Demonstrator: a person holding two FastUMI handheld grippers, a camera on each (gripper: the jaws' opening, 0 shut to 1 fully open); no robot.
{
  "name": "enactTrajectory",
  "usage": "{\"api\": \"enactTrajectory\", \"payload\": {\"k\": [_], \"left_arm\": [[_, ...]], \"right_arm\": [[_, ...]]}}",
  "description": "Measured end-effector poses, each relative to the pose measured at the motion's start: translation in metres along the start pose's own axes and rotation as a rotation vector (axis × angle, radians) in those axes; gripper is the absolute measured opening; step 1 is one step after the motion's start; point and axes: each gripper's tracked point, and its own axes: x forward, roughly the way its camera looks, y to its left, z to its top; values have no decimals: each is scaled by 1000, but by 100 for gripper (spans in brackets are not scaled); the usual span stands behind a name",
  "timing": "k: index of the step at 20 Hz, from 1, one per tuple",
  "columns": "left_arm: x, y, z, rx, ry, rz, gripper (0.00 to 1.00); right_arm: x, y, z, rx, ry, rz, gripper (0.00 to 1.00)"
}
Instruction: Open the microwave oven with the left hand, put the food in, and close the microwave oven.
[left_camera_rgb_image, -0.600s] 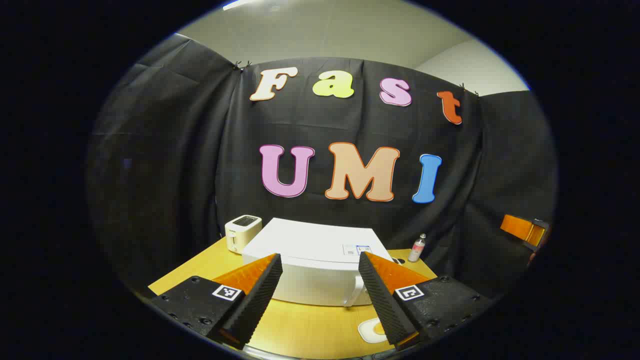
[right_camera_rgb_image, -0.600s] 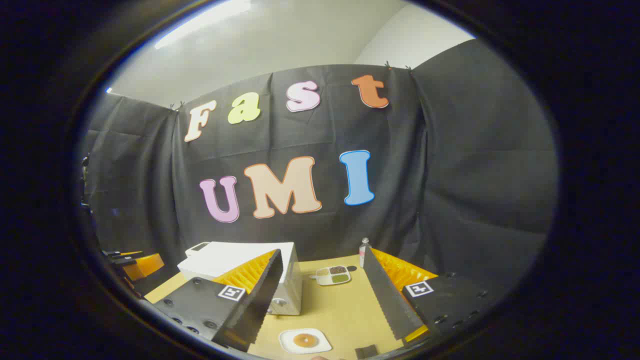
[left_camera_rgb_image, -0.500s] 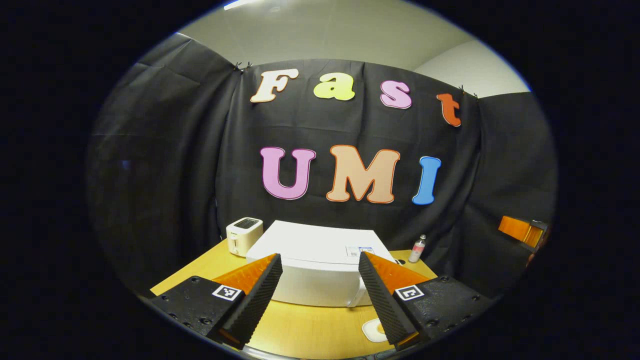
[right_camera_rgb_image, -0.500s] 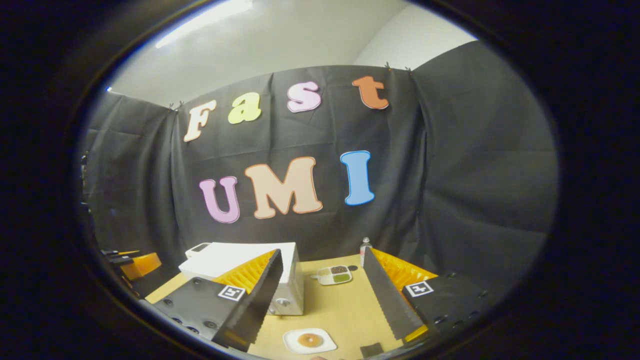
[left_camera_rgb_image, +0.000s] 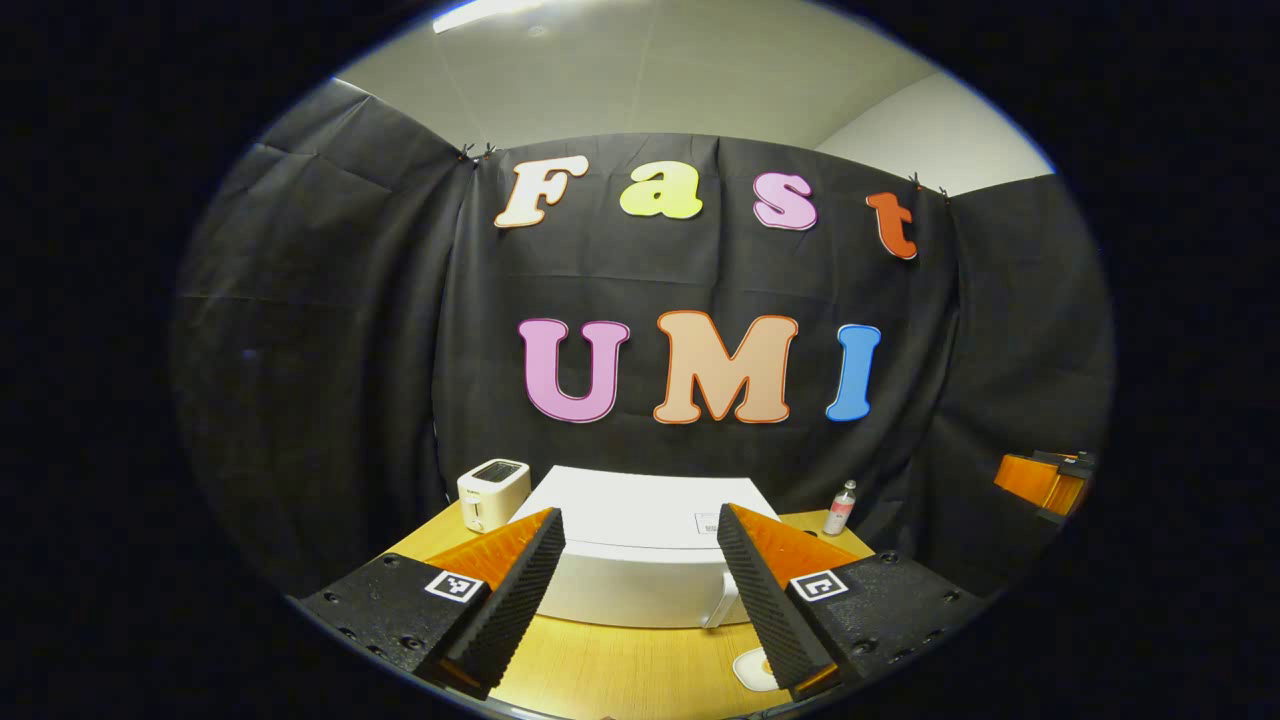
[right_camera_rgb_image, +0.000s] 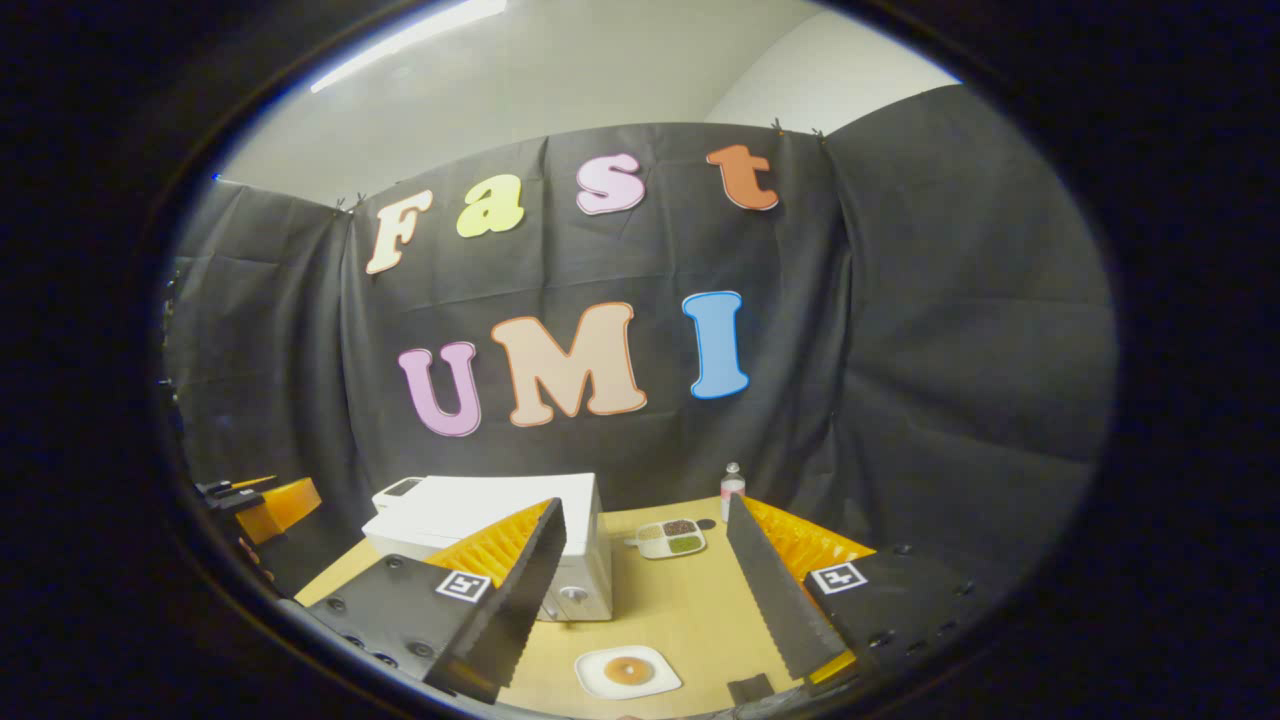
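In the left gripper view, the left gripper (left_camera_rgb_image: 640, 590) hangs above the near edge of the table (left_camera_rgb_image: 600, 665), its fingers spread wide with nothing between them. Straight ahead stands the microwave (left_camera_rgb_image: 640, 545), door shut, handle at its right front corner. A toaster (left_camera_rgb_image: 492, 492) sits at the back left corner, a small bottle (left_camera_rgb_image: 842, 507) toward the back right. The sticker on the microwave's top is too small to read.

In the right gripper view, the right gripper (right_camera_rgb_image: 645, 600) is likewise wide open and empty. The food, on a plate (right_camera_rgb_image: 628, 671), lies near the front edge, just right of the microwave (right_camera_rgb_image: 500, 540). A divided dish (right_camera_rgb_image: 670, 538) sits farther back.

Judging by this, nothing is done yet: opening, loading and closing all remain.
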Motion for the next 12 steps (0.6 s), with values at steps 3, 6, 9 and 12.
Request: {"api": "enactTrajectory", "payload": {"k": [3, 6, 9, 12], "left_arm": [[0, -14, -3, 6, 9, -10, 96], [2, -27, -10, 6, 32, -27, 93], [6, -38, -25, -4, 64, -41, 96], [10, -51, -46, -5, 125, -77, 96]], "right_arm": [[2, -15, 0, 3, 13, -9, 92], [4, -29, 0, -17, 18, -21, 99], [6, -35, -1, -19, 28, -18, 99], [8, -42, -4, -24, 38, -26, 99]]}}
